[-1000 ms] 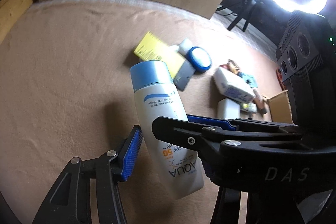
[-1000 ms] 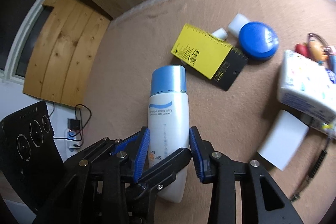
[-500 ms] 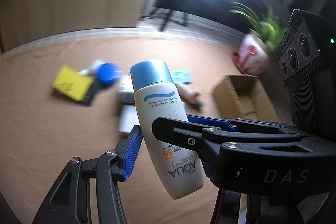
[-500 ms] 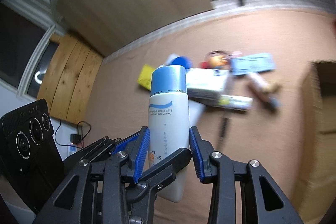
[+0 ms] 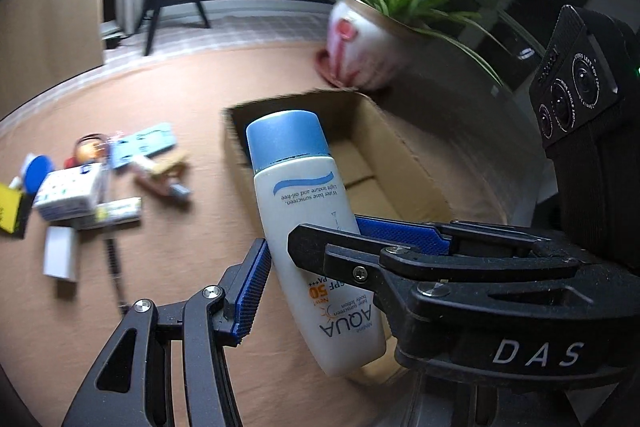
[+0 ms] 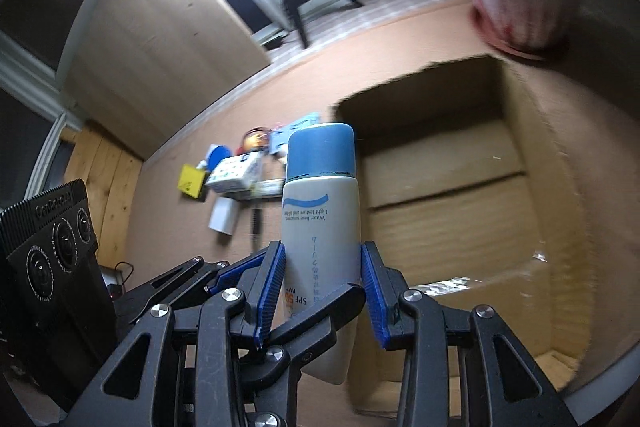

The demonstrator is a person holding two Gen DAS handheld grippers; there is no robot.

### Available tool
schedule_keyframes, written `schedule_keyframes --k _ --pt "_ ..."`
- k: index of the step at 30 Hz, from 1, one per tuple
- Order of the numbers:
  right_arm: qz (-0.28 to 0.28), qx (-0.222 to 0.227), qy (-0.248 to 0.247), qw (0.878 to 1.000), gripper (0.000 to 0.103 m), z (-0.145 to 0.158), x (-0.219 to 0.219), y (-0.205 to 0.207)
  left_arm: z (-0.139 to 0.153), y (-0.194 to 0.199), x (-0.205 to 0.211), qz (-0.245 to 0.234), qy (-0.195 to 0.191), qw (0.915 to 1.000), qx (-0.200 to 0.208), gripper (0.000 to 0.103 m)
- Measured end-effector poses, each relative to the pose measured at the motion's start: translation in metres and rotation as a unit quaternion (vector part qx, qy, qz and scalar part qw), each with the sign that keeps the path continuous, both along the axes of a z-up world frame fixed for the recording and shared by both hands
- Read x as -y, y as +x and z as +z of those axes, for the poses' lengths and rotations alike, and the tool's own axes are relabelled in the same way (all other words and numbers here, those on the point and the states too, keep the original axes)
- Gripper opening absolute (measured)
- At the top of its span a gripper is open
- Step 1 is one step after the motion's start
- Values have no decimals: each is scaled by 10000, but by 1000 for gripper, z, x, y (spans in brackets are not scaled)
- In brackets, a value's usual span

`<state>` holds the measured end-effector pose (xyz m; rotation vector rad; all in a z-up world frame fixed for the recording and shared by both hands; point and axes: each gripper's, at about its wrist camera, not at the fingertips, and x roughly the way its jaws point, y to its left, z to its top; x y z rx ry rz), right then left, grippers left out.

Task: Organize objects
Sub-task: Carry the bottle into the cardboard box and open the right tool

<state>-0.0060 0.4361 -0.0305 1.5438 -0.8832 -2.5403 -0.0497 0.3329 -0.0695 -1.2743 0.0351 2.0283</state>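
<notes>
Both grippers are clamped on the same sunscreen bottle (image 5: 310, 227), white body with a blue cap. The right gripper (image 6: 322, 291) squeezes its lower body between its blue pads, cap pointing away from the camera. In the left wrist view the left gripper (image 5: 308, 255) pinches the same bottle from the sides, a bit tilted, with the printed label upside down.

Just past the bottle sits an open cardboard box (image 6: 532, 131); it looks empty inside as far as the view goes. The bottle hangs in the air near the box's left wall.

Further left on the brown table (image 5: 160, 99) lies a blurry pile of small clutter (image 5: 76, 183): a white box, a blue lid, a yellow card.

At the far right stands a potted plant (image 5: 368, 39).
</notes>
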Motion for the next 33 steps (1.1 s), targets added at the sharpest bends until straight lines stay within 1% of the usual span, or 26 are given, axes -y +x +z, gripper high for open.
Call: schedule_keyframes --k 3,6,7,8,10,14,18,22,25,28,31,33 --pt "-57 19 6 10000 36 -4 -16 7 -3 5 -14 -78 -27 10000 25 56" --pt "-32 2 78 10000 36 -5 -20 10 -6 7 -25 -110 -92 9999 30 56" --pt "-31 -9 142 9999 40 -5 -21 11 -8 6 -26 -102 -121 9999 33 58" --pt "-51 -2 263 9996 53 -5 -22 11 -8 5 -28 -88 -157 9998 41 68" --pt "-183 -21 481 9987 64 -4 -26 14 -8 2 -25 12 -194 9998 -8 78" --pt "-202 -63 543 9983 64 -2 -29 13 -3 -4 -8 283 -250 9993 -69 79" --pt "-147 -228 829 9962 64 9 -14 10 2 -14 23 546 -315 9979 -164 79" --pt "-243 -407 877 9950 64 19 12 7 0 -30 69 772 -435 9960 -87 84" --pt "-136 -481 1017 9936 64 24 38 0 -2 -43 105 978 -513 9939 -19 84" --pt "-1 -480 1116 9926 64 25 64 -10 -10 -57 136 1123 -654 9915 22 86" --pt "103 -447 1097 9929 64 22 85 -22 -23 -70 165 1256 -844 9883 169 86" --pt "120 -383 1092 9932 64 17 97 -31 -30 -76 180 1356 -933 9862 163 86"
